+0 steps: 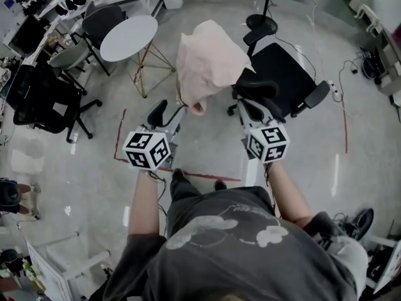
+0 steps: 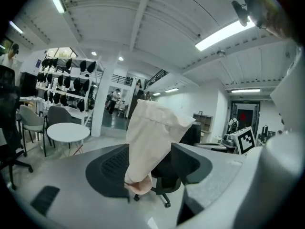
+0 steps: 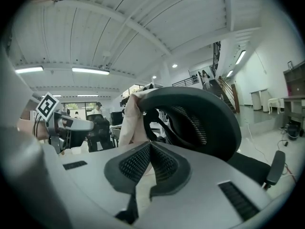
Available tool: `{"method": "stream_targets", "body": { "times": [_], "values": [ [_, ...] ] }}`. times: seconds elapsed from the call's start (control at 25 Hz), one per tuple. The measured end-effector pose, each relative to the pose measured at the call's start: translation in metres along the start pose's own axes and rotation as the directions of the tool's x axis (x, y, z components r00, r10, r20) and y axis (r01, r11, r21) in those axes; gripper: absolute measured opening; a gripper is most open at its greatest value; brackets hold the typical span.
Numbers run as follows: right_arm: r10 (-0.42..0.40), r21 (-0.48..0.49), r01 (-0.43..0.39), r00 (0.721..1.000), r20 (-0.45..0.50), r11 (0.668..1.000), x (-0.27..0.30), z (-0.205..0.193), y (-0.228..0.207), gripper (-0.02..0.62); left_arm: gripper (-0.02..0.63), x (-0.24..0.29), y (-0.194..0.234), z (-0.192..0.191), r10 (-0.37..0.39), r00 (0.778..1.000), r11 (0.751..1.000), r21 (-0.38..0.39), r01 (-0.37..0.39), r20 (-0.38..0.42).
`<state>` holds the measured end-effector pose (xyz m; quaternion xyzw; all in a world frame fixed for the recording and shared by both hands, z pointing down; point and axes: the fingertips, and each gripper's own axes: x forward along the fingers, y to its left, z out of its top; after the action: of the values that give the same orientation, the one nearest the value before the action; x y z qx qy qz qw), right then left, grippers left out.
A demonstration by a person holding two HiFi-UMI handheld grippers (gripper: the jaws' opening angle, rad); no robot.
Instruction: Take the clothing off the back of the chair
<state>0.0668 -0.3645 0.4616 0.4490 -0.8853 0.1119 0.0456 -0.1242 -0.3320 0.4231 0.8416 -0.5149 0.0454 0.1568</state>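
Spanning the scene: pale polished floor (image 1: 75,168), with red tape lines (image 1: 207,177) just in front of the person.
Person: seen from above in a grey printed shirt (image 1: 244,249), with both forearms stretched forward and one gripper in each hand.
Chair (image 1: 282,74): black office chair on a wheeled base, straight ahead, with its back toward the person. Its mesh headrest (image 3: 200,118) looms large in the right gripper view and is bare.
Side table (image 1: 128,36): round and white on thin legs, well apart to the left, with other chairs near it.
Clothing (image 1: 207,61): pale pink garment, bunched at the top against the left edge of the headrest. It hangs down in front of the chair on that side and its lower end dangles free. Whether any of it rests on the chair back cannot be told.
Right gripper (image 3: 150,147): clenched, pads meeting at the tips just below the headrest. A pale strip of the garment shows in the slit between them, so it is grasping the cloth.
Left gripper (image 2: 152,168): released, with its jaws standing well apart. The hanging cloth shows in the gap between them, and neither pad presses on it.
Marker cubes: one on each gripper, left (image 1: 147,149) and right (image 1: 268,143), both close to the person's hands.
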Motion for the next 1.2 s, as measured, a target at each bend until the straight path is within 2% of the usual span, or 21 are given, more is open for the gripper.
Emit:
{"method": "stream_targets", "body": {
  "times": [0.12, 0.28, 0.52, 0.68, 0.84, 1.0, 1.2],
  "values": [
    [0.004, -0.029, -0.004, 1.000, 0.007, 1.000, 0.004, 0.001, 0.000, -0.008, 0.308, 0.017, 0.005, 0.003, -0.051, 0.999, 0.999, 0.018, 0.051, -0.009],
    [0.002, -0.074, 0.000, 1.000, 0.029, 0.997, 0.010, 0.006, 0.002, -0.008, 0.337, 0.043, 0.016, 0.010, -0.110, 0.994, 0.993, 0.035, 0.111, -0.024],
    [-0.152, -0.051, 0.153, 0.988, 0.019, 0.987, 0.013, 0.010, -0.010, -0.008, 0.408, 0.081, 0.023, 0.014, -0.229, 0.970, 0.969, 0.070, 0.235, -0.083],
    [-0.264, -0.027, 0.264, 0.964, 0.015, 0.964, 0.006, 0.010, -0.019, -0.008, 0.451, 0.102, 0.016, 0.007, -0.327, 0.932, 0.930, 0.125, 0.347, -0.154],
    [-0.346, -0.011, 0.346, 0.938, 0.003, 0.938, 0.003, 0.005, -0.018, -0.008, 0.509, 0.117, 0.010, -0.002, -0.391, 0.895, 0.888, 0.166, 0.428, -0.215],
    [-0.416, 0.004, 0.416, 0.909, 0.000, 0.909, -0.003, 0.006, -0.018, -0.008, 0.520, 0.131, 0.001, -0.001, -0.448, 0.863, 0.850, 0.188, 0.492, -0.233],
    [-0.499, 0.019, 0.499, 0.867, -0.002, 0.866, -0.015, 0.005, -0.017, -0.008, 0.518, 0.143, -0.012, 0.003, -0.515, 0.817, 0.786, 0.239, 0.570, -0.258]
  ]
}}
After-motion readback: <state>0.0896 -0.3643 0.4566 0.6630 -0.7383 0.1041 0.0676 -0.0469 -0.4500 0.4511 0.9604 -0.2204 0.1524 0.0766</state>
